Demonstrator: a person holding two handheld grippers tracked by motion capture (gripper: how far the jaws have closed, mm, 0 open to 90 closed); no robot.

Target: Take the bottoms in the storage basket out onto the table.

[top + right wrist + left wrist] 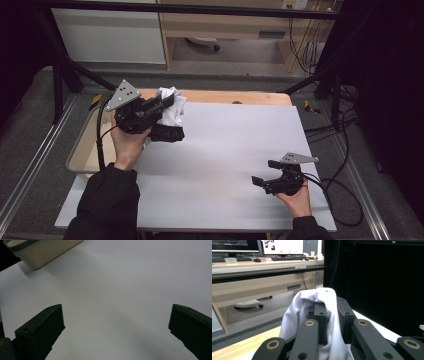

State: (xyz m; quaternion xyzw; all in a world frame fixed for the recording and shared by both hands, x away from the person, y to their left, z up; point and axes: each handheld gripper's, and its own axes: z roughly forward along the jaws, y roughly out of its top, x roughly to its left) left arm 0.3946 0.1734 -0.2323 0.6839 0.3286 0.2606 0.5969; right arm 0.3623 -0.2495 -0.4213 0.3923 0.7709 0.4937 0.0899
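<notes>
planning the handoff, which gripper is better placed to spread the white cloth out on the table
Right. The right gripper hangs open and free over the white table, while the left gripper is shut on the white cloth, lifted by the bin. It could likely take a hanging edge.

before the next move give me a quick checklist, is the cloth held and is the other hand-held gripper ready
1. Cloth grip: ok. The left hand-held gripper is shut on the white cloth, with fabric pinched between its jaws in the left gripper view.
2. Cloth off the table: ok. It hangs lifted, with a dark part drooping below.
3. Right hand-held gripper free: ok. Jaws wide apart, nothing between them.
4. Landing space: ok. The grey mat is bare ahead of the right hand-held gripper.
5. Bin contents: cannot tell, the forearm covers part of it.
</notes>
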